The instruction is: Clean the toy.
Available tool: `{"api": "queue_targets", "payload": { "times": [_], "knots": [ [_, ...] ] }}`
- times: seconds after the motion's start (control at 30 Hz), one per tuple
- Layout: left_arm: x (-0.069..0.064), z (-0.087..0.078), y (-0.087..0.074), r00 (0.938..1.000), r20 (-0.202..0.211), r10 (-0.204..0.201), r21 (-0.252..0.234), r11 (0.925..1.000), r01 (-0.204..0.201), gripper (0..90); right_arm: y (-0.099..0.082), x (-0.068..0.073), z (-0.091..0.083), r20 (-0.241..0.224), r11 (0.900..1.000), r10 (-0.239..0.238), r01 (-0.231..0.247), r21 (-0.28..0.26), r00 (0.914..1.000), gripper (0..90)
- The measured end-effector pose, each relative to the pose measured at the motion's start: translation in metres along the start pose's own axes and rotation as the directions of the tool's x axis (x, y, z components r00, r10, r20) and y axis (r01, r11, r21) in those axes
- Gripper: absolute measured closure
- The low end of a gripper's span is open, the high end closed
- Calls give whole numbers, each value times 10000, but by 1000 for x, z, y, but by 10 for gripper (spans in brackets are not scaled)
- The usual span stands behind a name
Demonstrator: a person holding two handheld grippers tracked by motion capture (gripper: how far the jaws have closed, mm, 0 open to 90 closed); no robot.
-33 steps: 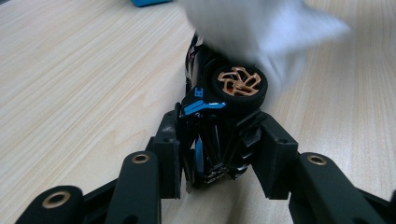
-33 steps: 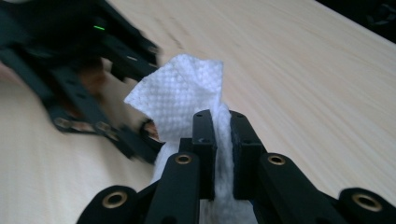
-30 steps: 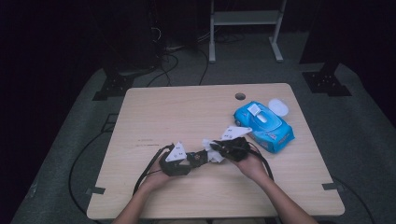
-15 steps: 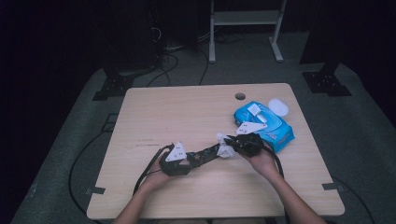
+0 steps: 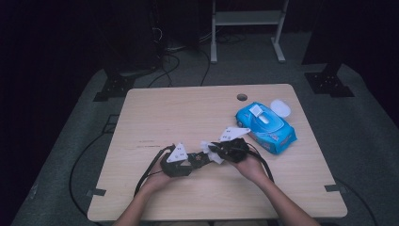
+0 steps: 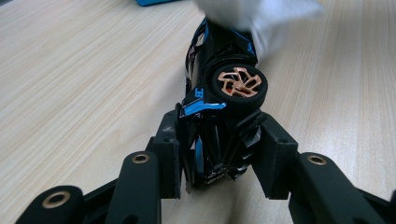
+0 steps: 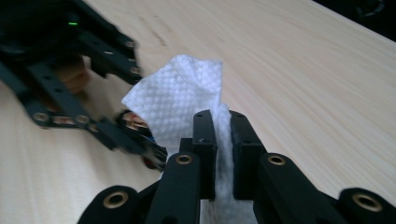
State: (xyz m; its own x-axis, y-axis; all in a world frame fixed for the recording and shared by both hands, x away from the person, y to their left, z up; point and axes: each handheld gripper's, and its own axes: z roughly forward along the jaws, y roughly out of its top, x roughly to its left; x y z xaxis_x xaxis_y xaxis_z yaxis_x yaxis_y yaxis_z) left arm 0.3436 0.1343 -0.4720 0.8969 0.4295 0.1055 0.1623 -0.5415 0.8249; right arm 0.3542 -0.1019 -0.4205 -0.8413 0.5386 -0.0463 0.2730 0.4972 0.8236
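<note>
A black toy car (image 6: 224, 79) with blue trim and a copper-coloured wheel is clamped by its rear end in my left gripper (image 6: 219, 140), which is shut on it just above the table. My right gripper (image 7: 223, 123) is shut on a white wipe (image 7: 180, 100). The wipe drapes over the far end of the car (image 7: 140, 123). In the high view the left gripper (image 5: 200, 159) and right gripper (image 5: 214, 149) meet nose to nose near the table's front middle, with the wipe (image 5: 207, 147) bunched between them.
A blue wipe pack (image 5: 265, 126) lies to the right, close behind the right hand, with a white round lid (image 5: 280, 107) beside it. A cable hole (image 5: 242, 97) sits near the wooden table's (image 5: 164, 117) far edge. Cables trail off the left front.
The right gripper swung right toward the blue pack half a second ago and has come back left, bringing the wipe onto the car. The left gripper and car stayed put.
</note>
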Motion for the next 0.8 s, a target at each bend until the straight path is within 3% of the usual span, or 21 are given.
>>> {"api": "queue_targets", "payload": {
  "times": [0.13,0.3,0.63,0.8],
  "knots": [
    [1,0,-1,10000,35,-28,-90,10000,29,581,4,9,4,-117,9996,-284,284,69,9995,824],
    [1,2,0,10000,58,38,-40,10000,-38,576,-1,2,2,-167,10000,62,-62,6,9998,824],
    [3,10,1,9992,56,-398,380,9985,396,516,-4,4,1,-186,9997,204,-206,-92,9996,825],
    [1,13,1,9999,61,-161,502,9986,158,517,-4,4,1,-154,9997,211,-213,-96,9997,825]
  ]
}}
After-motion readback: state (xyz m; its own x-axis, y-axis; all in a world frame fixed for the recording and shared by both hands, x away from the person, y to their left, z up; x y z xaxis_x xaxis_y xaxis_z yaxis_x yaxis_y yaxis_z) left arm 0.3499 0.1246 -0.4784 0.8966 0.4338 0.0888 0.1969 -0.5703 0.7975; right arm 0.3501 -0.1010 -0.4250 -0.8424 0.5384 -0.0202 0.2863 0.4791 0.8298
